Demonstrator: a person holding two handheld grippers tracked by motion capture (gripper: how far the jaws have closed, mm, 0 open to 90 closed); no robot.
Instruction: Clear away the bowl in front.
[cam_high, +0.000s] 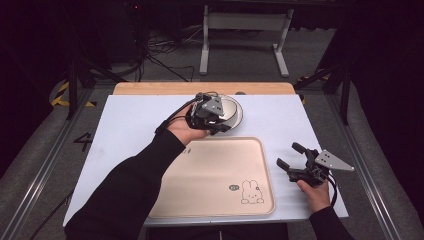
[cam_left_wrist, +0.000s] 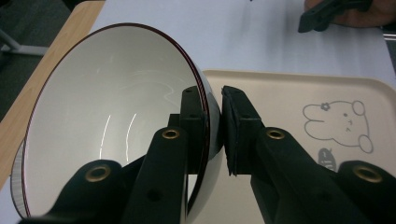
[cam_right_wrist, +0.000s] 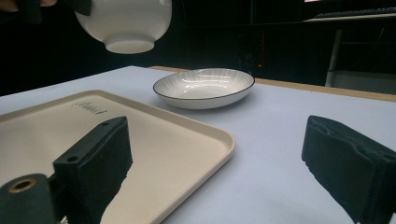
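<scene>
left hand-held gripper (cam_left_wrist: 214, 126) hides bowl (cam_left_wrist: 107, 112) rim

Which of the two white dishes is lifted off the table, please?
The deep bowl, gripped at its rim by the left gripper; the shallow ribbed plate rests on the table.

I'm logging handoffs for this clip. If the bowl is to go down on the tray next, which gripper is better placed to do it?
Left. The left gripper already clamps the bowl by its rim, lifted above the plate and beside the tray. The right gripper is open at the tray's right, holding nothing.
</scene>
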